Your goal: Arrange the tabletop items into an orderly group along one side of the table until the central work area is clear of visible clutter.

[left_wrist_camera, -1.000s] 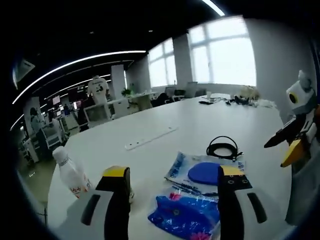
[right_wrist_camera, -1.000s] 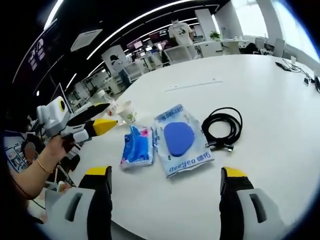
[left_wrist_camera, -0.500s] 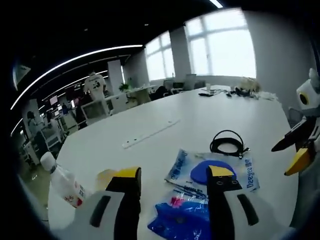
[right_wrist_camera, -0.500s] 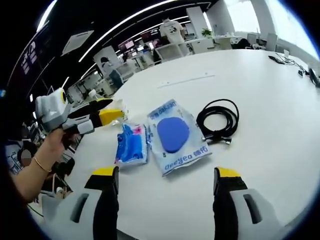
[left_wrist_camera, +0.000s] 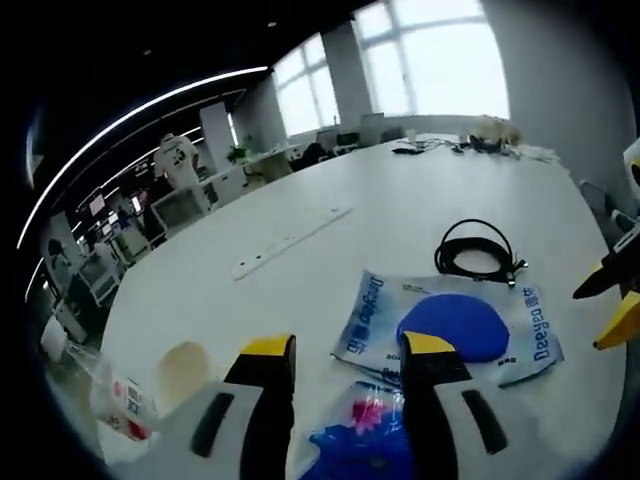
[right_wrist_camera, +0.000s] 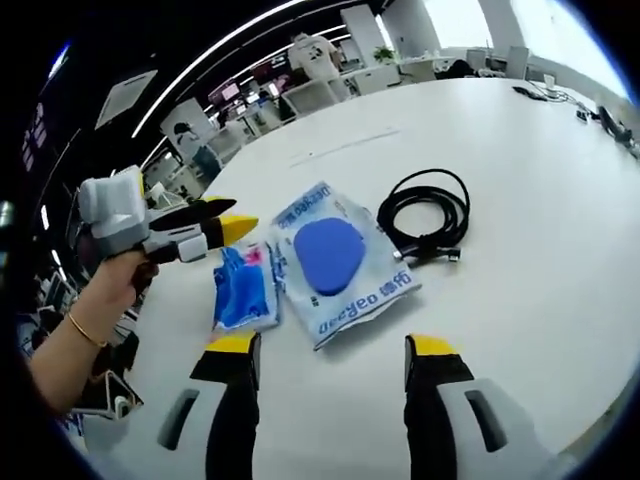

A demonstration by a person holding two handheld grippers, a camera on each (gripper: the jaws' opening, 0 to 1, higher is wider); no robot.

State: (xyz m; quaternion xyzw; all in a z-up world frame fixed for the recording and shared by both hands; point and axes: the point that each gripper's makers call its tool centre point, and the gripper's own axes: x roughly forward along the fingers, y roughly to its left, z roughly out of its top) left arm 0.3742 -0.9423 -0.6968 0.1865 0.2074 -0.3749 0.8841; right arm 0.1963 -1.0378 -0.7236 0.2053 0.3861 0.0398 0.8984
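Right now my left hand-held gripper (left_wrist_camera: 343, 352) hangs low over the small blue packet (left_wrist_camera: 365, 445). Its two jaws stand a little apart with nothing between them, so it is open and holds nothing. The packet lies on the white desk (left_wrist_camera: 300, 270) just under the yellow tips. I think the next job is to pick this packet up and move it to the side.

My right hand-held gripper (right_wrist_camera: 333, 347) is open too, and a bit wider. It holds nothing and floats above a bare bit of desk, near the clear bag with the blue round pad (right_wrist_camera: 330, 255).

The clear bag lies just beside the blue packet, and I cannot tell if their edges overlap. If my jaws close too far over, I might pinch both bags, or drag the big one along. The blue packet is thin and flat, so the tips could slide off its shiny top and only push it.

Farther out, a black cable (right_wrist_camera: 425, 212) sits coiled beside the clear bag. A paper cup (left_wrist_camera: 183, 370) and a bottle (left_wrist_camera: 118, 408) stand near the desk's edge by my left hand-held gripper. A careless swing could knock them off.
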